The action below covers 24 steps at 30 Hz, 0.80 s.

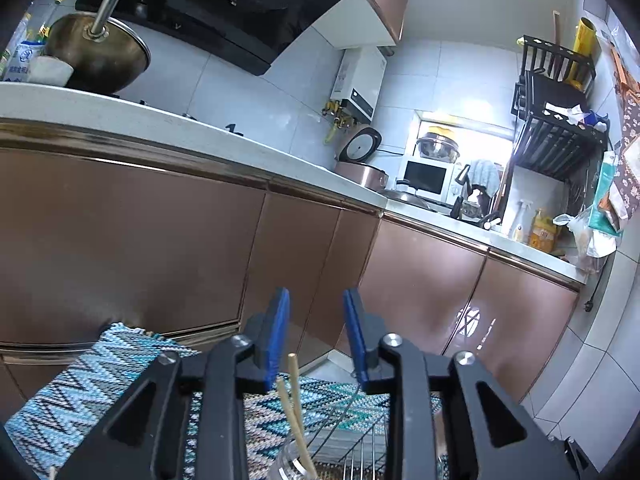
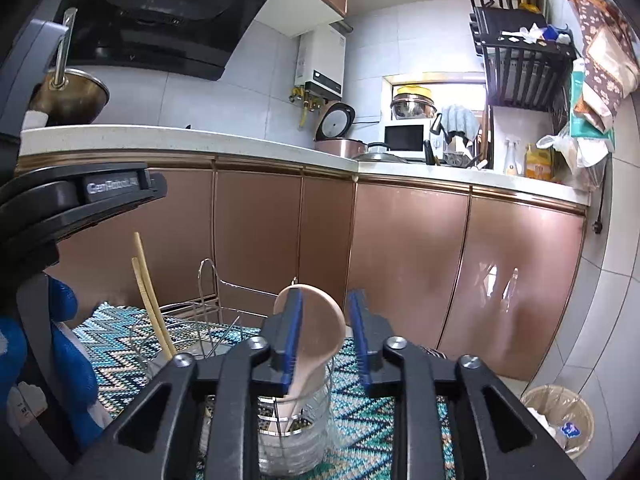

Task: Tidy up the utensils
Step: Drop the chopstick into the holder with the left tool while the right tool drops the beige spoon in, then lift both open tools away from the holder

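My left gripper (image 1: 316, 296) stands open over a clear glass jar (image 1: 286, 464). Two wooden chopsticks (image 1: 294, 400) stand up out of the jar between its blue pads, close to the left pad and gripped by neither. My right gripper (image 2: 326, 296) is open around a pink spoon (image 2: 316, 320). The spoon stands handle-down in a glass jar (image 2: 296, 440) and leans by the left pad, with a gap to the right pad. The chopsticks (image 2: 150, 304) also show in the right wrist view, beside a wire rack (image 2: 208, 276).
Jars and rack sit on a zigzag-patterned mat (image 2: 116, 344). A blue-gloved hand (image 2: 68, 344) holds the other gripper at the left. Brown cabinet doors (image 2: 404, 264) and a white counter (image 2: 180, 140) stand ahead. A lined waste bin (image 2: 560, 412) is on the floor at the right.
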{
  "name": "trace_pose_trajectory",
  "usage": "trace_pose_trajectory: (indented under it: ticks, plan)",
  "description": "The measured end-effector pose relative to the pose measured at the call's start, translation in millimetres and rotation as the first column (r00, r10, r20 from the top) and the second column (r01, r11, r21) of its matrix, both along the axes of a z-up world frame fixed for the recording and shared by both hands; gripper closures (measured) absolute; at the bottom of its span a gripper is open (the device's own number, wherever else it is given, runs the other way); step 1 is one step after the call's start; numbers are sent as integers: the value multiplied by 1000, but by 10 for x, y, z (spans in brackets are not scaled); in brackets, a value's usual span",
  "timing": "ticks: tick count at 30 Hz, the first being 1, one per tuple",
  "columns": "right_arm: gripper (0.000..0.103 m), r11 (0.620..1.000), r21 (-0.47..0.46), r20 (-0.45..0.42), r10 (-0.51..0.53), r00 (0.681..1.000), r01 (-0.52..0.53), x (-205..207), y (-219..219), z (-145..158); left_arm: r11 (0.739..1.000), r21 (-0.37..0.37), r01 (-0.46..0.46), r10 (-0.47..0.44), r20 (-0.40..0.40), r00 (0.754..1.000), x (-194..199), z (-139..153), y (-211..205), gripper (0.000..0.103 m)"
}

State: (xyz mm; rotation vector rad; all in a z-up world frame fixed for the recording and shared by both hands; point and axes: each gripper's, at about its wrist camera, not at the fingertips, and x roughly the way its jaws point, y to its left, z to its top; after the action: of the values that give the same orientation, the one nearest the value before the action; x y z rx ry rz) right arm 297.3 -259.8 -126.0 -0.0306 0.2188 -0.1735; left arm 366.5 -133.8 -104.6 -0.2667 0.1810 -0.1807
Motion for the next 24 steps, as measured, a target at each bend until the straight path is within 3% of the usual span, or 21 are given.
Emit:
trace_pose_trajectory:
  ticks: [10,17,19,24]
  plan:
    - [52,998,55,24,-36,999,35,-544,-101,319,997,4,-72,72,21,997,-687,441,513,58]
    - [41,990,104,72,-101,992,94,-1189,-236,679,988,11,-152,151,35,988,-1306,780,1012,54]
    - [34,989,114,98,-109,989,97,-1371,-242,809,985,10,-175,174,41,984,-1485,857,1159,53]
    - [4,988,119,169,-120,978,100,-1813,-174,1128,976,4,-217,216,73,974,-1960,1077,1499,51]
